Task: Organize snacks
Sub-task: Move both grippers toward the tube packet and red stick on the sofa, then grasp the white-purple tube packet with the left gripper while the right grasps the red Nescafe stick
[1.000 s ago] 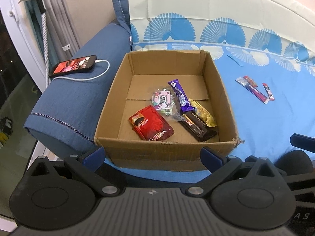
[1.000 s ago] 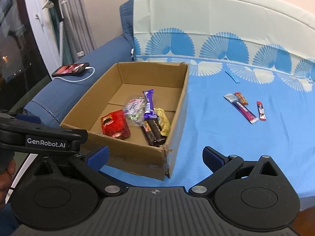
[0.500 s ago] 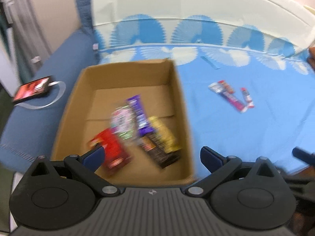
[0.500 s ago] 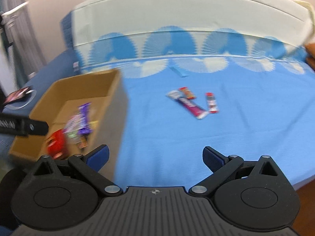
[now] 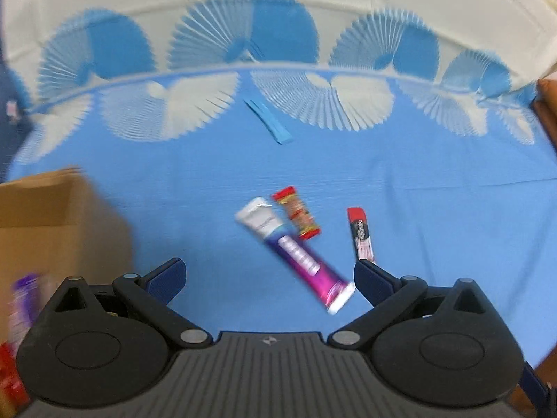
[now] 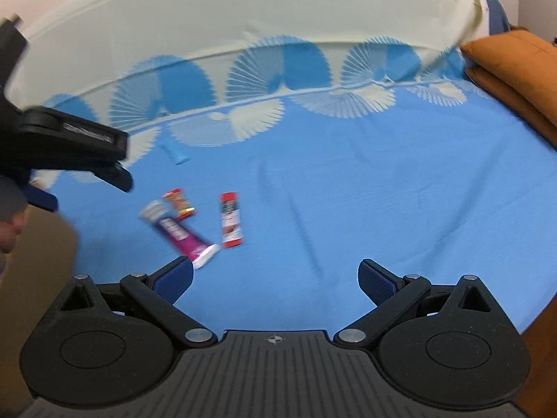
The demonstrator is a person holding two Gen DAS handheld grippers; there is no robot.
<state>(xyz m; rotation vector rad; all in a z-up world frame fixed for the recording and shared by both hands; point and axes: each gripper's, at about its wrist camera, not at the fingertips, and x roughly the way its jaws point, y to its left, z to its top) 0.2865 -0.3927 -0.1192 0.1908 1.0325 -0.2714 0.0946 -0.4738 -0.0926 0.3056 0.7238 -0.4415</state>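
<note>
Three snack packets lie on the blue bedsheet: a long white-and-purple packet (image 5: 296, 254), a small red-and-yellow bar (image 5: 296, 216) and a red-and-white stick (image 5: 362, 237). They also show in the right wrist view: the purple packet (image 6: 181, 235), the small bar (image 6: 179, 202) and the red stick (image 6: 231, 219). My left gripper (image 5: 269, 278) is open and empty just before the purple packet. My right gripper (image 6: 276, 278) is open and empty, right of the packets. The cardboard box (image 5: 52, 230) stands at the left, with blurred snacks (image 5: 21, 303) inside.
A blue strip (image 5: 268, 122) lies further back on the sheet. The white headboard cushion (image 6: 243, 17) runs along the back. Orange cushions (image 6: 515, 69) sit at the right. The left gripper's body (image 6: 69, 146) shows at the left of the right wrist view.
Both grippers have swung right, away from the box and toward the three loose packets. The box has slid to the left edge of both views. Both jaws stay open.
</note>
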